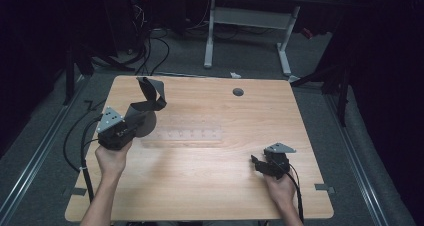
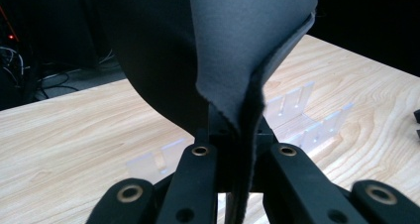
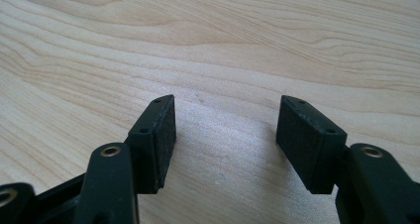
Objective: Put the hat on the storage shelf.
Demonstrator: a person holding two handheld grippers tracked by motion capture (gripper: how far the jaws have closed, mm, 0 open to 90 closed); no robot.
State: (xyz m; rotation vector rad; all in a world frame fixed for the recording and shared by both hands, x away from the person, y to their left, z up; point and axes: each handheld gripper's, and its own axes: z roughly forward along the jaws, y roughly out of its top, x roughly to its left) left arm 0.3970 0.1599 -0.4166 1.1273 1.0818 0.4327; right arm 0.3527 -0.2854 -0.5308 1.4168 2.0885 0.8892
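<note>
My left gripper clamps the dark cloth, lifted at frame left. Clear rack lies just beside, mid-table. My right gripper, jaws apart, lower right.

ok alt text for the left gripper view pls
The left gripper is shut on a dark grey cloth that rises in a folded sheet from between its black fingers. Behind lies a light wooden table with a clear plastic rack on it.

A light wooden table bears a clear acrylic rack
</note>
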